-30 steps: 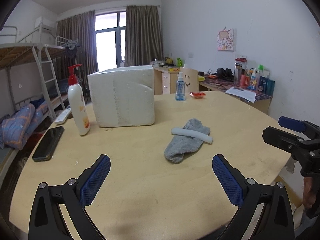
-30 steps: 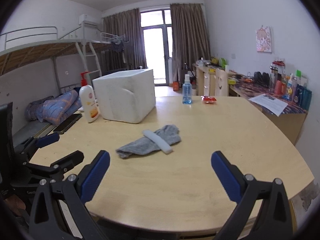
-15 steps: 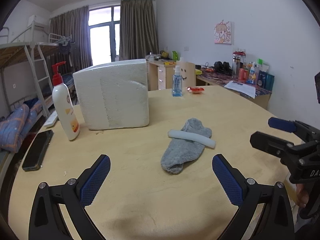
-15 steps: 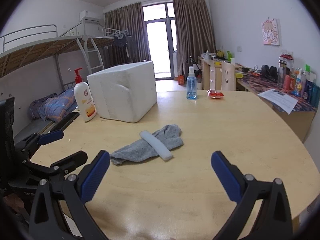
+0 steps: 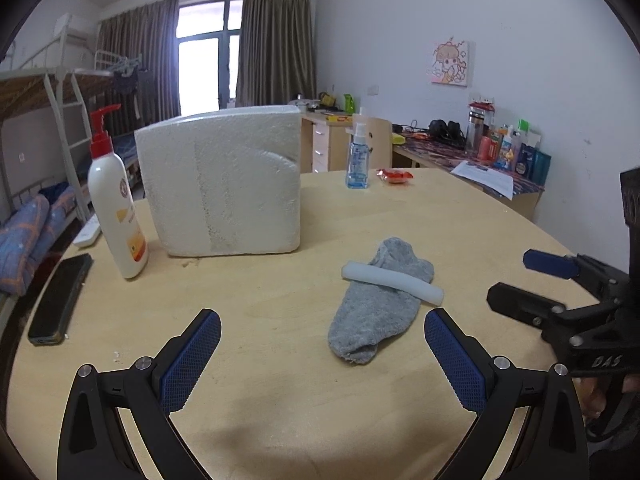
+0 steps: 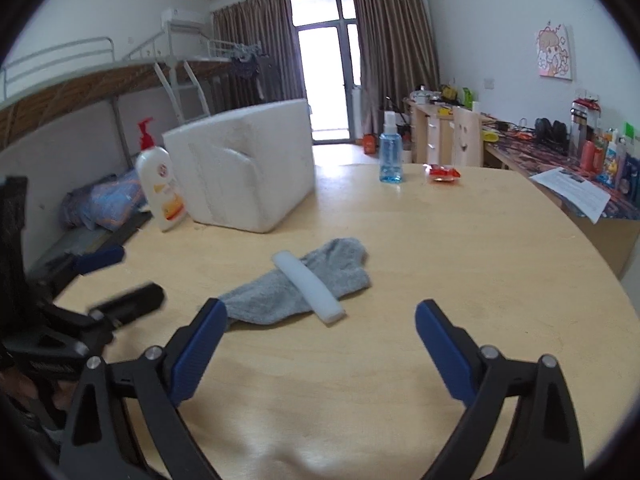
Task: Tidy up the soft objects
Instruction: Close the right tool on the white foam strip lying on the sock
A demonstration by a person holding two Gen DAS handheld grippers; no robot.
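Blue-padded fingers of the left gripper (image 5: 322,354) are standing wide apart in the left wrist view, with nothing between them, hovering over the pale wooden table (image 5: 280,408). Just beyond the tips a grey sock (image 5: 378,308) is lying flat on the wood, and a white foam tube (image 5: 392,283) is resting across its upper part. Behind them a white foam box (image 5: 224,184) is sitting on the table, with a white pump bottle (image 5: 116,204) standing upright just to its left and a black phone (image 5: 60,298) lying near the table's left edge. A small blue spray bottle (image 5: 357,158) is standing farther back, near a red wrapper (image 5: 394,176). At the right edge the right gripper (image 5: 538,282) is reaching in over the table, apart from the sock. In the right wrist view, the right gripper (image 6: 320,330) is holding its jaws open; they have just been closing a little, with nothing pinched between them, and the toe end of the grey sock (image 6: 304,284) is showing just past the left pad. The white foam tube (image 6: 307,286) is lying diagonally over the sock. The left gripper (image 6: 116,284) is showing blurred at the left, near the sock's end but not touching it.
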